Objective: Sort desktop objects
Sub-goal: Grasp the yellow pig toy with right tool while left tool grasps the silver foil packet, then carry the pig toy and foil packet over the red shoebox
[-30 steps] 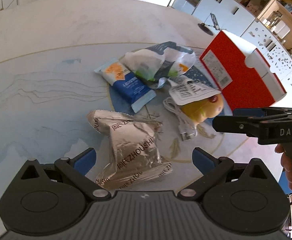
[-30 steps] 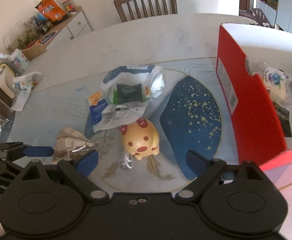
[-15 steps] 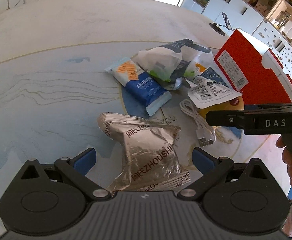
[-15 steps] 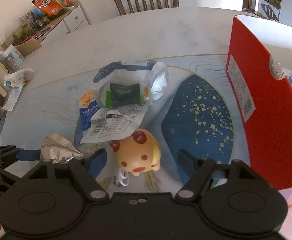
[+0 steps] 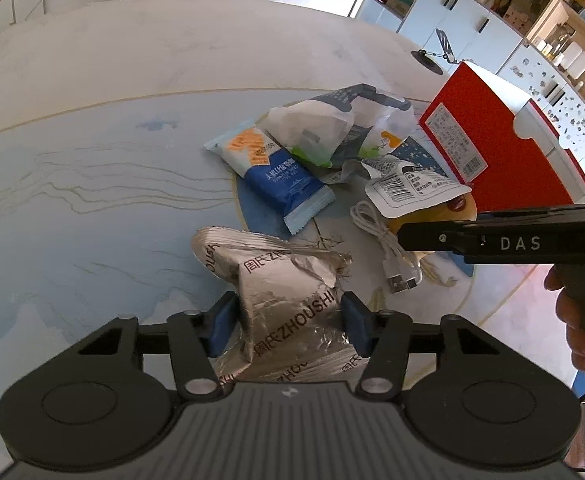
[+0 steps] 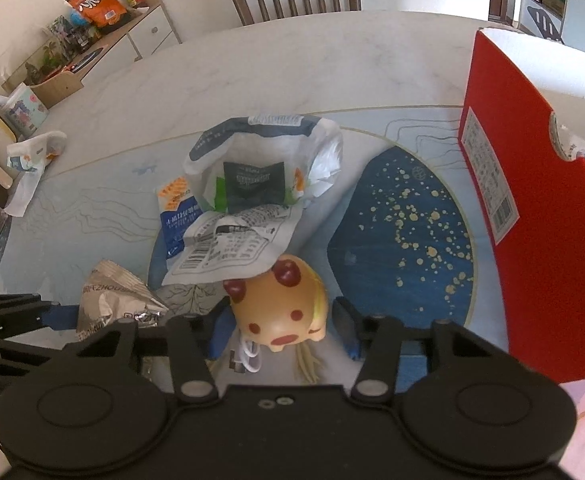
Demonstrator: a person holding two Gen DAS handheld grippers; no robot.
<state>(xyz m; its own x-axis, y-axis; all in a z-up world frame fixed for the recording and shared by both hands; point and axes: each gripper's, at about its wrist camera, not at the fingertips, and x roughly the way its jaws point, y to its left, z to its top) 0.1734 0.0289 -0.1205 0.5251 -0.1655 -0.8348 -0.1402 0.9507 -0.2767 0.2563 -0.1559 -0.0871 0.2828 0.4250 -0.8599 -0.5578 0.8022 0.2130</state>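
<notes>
Left gripper (image 5: 288,322): jaws closing on the silver foil packet (image 5: 288,300), low centre of the left wrist view. Blue pads are against both sides of the packet and the foil is pinched in, so I read it as gripped.

Right gripper (image 6: 282,330): jaws closing around the yellow pig toy (image 6: 282,308), low centre of the right wrist view. The left pad looks to be touching the toy; the right pad sits just beside it with a sliver of gap, so I don't see a full clamp.

White USB cable (image 5: 392,256) lies coiled under and beside the toy. A white label sachet (image 6: 228,248) rests on the toy's far edge. Beyond it a blue snack pack (image 5: 280,178), partly under a crumpled white bag (image 6: 264,160). All of it sits on the table (image 5: 92,180), mid-frame. Red box (image 6: 532,220) stands upright at the right edge of the frame, well apart from the toy. A hand (image 5: 576,320) holds the right gripper's handle at the right edge of the left wrist view.
</notes>
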